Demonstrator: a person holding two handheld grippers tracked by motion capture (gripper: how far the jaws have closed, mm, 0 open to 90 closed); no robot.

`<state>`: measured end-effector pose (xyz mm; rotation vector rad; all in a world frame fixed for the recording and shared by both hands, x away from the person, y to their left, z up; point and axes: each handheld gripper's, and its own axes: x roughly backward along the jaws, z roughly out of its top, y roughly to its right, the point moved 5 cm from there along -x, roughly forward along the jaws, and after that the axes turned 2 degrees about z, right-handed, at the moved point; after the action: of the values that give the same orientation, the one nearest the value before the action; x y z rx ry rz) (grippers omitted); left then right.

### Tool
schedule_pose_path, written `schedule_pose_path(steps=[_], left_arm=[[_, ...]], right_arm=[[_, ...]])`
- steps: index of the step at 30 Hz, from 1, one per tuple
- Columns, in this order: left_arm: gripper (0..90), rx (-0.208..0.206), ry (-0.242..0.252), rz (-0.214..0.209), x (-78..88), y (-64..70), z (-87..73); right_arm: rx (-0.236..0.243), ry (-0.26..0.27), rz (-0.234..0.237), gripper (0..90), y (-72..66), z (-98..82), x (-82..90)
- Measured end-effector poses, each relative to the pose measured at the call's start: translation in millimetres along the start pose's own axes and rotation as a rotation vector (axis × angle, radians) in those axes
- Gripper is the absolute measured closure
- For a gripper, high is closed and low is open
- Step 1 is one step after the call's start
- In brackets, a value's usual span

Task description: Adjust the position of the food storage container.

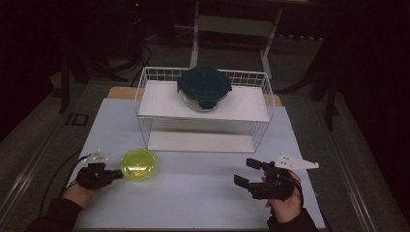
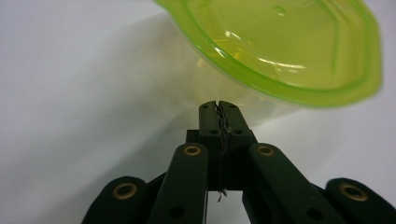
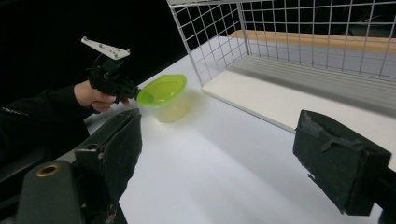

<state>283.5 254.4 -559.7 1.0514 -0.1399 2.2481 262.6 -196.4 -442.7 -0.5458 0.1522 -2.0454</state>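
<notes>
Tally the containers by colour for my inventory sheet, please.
Yellow-green lidded container: 1
Dark teal-lidded glass container: 1
Total: 2

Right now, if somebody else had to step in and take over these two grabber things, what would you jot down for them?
Left gripper: jaws shut, tips at the rim of the green bowl, beside it; no clear grip on it.
Right gripper: jaws open, holding nothing, over bare table.
Green bowl: on the table, in front of the white wire rack, near its left end.
Dark-lidded container: on the rack's upper shelf.
Done: nothing evident with the bowl yet.
Left: probably getting hold of the bowl and moving it, perhaps to the rack.
</notes>
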Motion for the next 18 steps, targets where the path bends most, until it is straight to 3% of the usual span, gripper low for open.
schedule_pose_path(steps=[2, 3, 6, 10, 14, 18], left_arm=[[88.4, -0.039, -0.004, 0.013, -1.9, 3.5, 1.9], [88.3, -0.038, -0.006, 0.022, -2.6, 2.2, 3.1], [88.4, -0.013, 0.002, 0.068, -3.7, -11.5, 6.5], [88.4, 0.011, 0.038, 0.087, -6.5, -27.6, 13.1], [88.4, -0.005, 0.072, 0.072, -11.7, -29.8, 20.6], [88.4, -0.029, 0.052, 0.038, -18.8, -20.1, 22.4]], right_arm=[[-0.001, 0.002, 0.0, 15.3, 0.4, -0.2, 0.1], [-0.001, -0.001, -0.001, 15.3, 0.4, -0.5, -0.1], [-0.002, -0.001, 0.0, 15.3, 0.0, -0.8, -0.4], [0.0, -0.003, -0.003, 15.3, -0.2, -1.5, 0.0], [-0.008, -0.009, -0.012, 15.3, 1.8, -3.0, -0.4], [-0.009, -0.006, -0.019, 15.3, 2.8, -3.8, 0.3]])
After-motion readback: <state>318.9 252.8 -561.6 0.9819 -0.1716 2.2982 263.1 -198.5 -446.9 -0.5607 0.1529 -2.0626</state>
